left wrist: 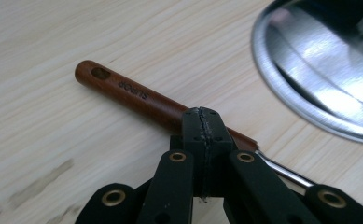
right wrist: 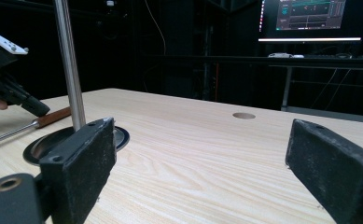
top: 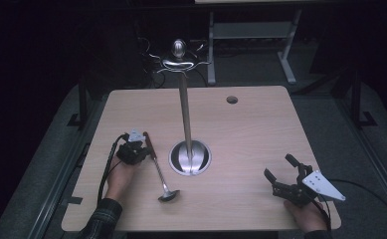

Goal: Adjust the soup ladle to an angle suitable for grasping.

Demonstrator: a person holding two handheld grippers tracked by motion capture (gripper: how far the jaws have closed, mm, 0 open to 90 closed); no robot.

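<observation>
On the pale wooden table point(top: 260, 129), dark room around, left gripper point(left wrist: 202, 122) pinched together, right gripper point(right wrist: 198, 172) spread.

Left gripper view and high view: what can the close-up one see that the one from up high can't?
The left gripper view alone shows the hole and printed lettering on the ladle's wooden handle, and the jaws pressed shut on it. The high view alone shows the ladle's bowl, the stand's tall pole, the right gripper open, and both hands. Both show the wooden table, the handle, and the stand's shiny round base.
</observation>
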